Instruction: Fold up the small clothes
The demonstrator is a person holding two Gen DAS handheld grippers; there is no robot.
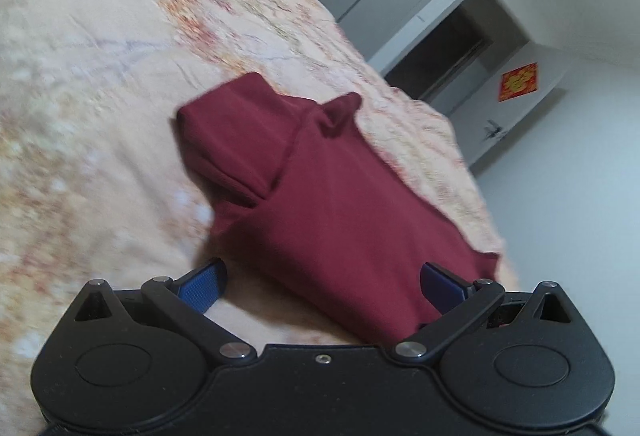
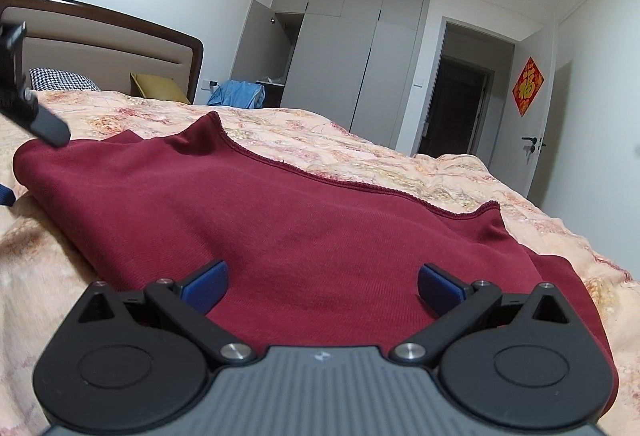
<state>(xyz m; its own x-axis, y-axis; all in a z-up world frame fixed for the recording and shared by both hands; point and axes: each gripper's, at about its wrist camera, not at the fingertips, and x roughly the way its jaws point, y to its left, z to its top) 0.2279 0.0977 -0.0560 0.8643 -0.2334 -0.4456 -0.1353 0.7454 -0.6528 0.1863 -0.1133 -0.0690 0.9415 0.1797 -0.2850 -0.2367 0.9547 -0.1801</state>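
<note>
The dark red garment (image 2: 304, 220) lies partly folded on the floral bedspread (image 2: 400, 152), and both the left gripper (image 1: 323, 284) and right gripper (image 2: 323, 286) hover at its edge with fingers spread (holding nothing), likely lining up the next fold.

One readable sign is found: a red diamond-shaped paper decoration (image 2: 528, 86) fixed to the open door (image 2: 540, 116) at the right of the room. On it a single gold Chinese character, 福, is printed, framed by a gold ornamental border. In the left wrist view the same decoration (image 1: 517, 81) is seen tilted and blurred, and its character cannot be made out there. No other text, brand, label or number can be read in either view.
</note>
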